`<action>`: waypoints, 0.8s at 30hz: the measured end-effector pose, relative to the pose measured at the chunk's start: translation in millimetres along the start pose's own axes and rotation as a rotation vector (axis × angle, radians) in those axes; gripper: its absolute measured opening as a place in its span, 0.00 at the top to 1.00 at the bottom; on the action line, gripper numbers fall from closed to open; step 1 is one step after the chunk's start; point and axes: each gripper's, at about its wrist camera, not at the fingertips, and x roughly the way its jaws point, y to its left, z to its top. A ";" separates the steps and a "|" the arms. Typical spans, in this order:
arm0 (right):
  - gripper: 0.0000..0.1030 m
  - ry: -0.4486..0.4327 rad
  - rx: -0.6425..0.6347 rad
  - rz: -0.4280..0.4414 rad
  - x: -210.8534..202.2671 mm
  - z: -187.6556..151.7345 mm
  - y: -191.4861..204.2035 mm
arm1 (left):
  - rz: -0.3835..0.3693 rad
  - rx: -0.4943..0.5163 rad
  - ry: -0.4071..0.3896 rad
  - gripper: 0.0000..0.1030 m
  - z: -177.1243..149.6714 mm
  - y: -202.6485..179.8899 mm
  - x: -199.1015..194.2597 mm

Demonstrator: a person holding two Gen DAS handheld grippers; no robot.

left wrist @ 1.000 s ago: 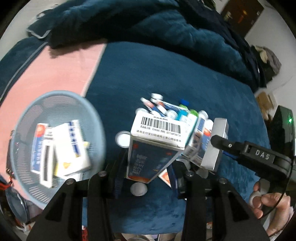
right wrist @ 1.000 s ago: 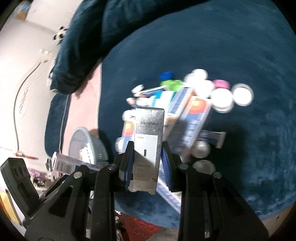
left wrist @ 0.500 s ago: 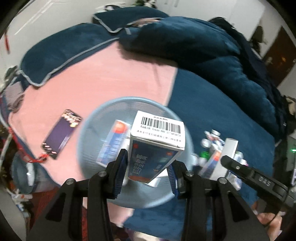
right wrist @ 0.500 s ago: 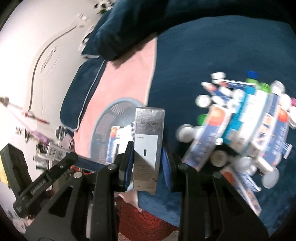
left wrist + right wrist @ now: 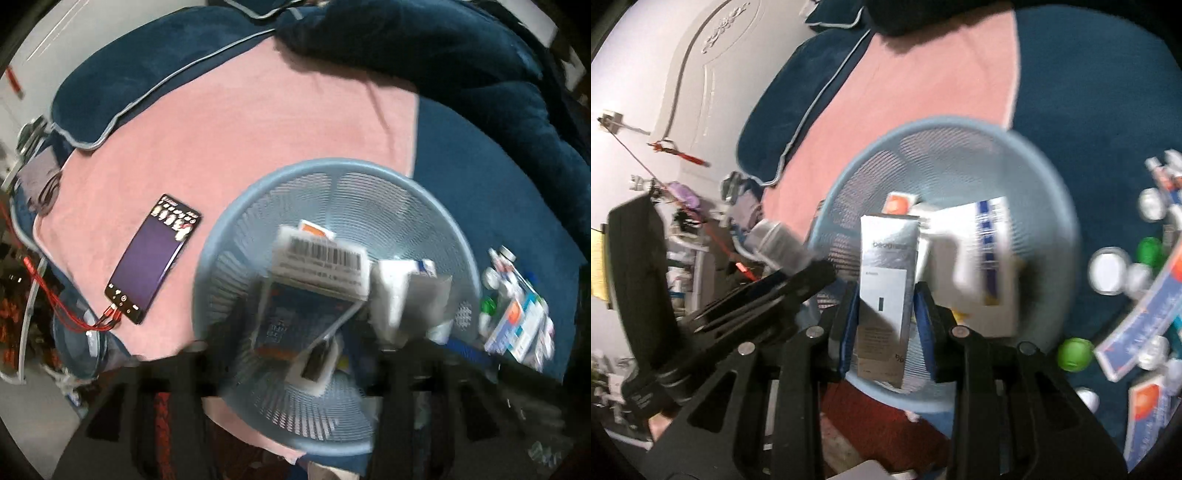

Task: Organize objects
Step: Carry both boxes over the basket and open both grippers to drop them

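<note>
Silver carton (image 5: 886,291) is pinched upright in the right claw (image 5: 886,325) over the pale blue basket (image 5: 1060,206). A blue barcoded box (image 5: 314,288) is seen, blurred, inside the basket (image 5: 229,236); the left claw's (image 5: 291,354) spread cannot be told.

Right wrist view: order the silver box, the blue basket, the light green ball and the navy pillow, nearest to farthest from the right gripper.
1. Silver box, clamped in the right gripper.
2. Blue basket, just behind the box.
3. Light green ball, off to the right on the dark blue blanket.
4. Navy pillow, far back on the left.
</note>
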 end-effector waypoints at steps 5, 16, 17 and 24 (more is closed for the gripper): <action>0.30 -0.033 0.041 0.005 -7.2 -1.8 -14.7 | 0.056 -0.052 -0.068 0.19 -4.7 9.1 -13.3; 0.00 -0.130 -0.086 -0.232 -38.0 -18.7 -7.7 | 0.162 0.034 -0.066 0.01 -30.8 -7.6 -21.7; 0.00 -0.128 -0.092 -0.242 -38.0 -19.3 -6.8 | 0.163 0.034 -0.065 0.01 -31.5 -8.5 -22.1; 0.00 -0.123 -0.094 -0.259 -41.9 -20.5 -7.7 | 0.138 0.036 -0.068 0.01 -32.6 -15.9 -26.1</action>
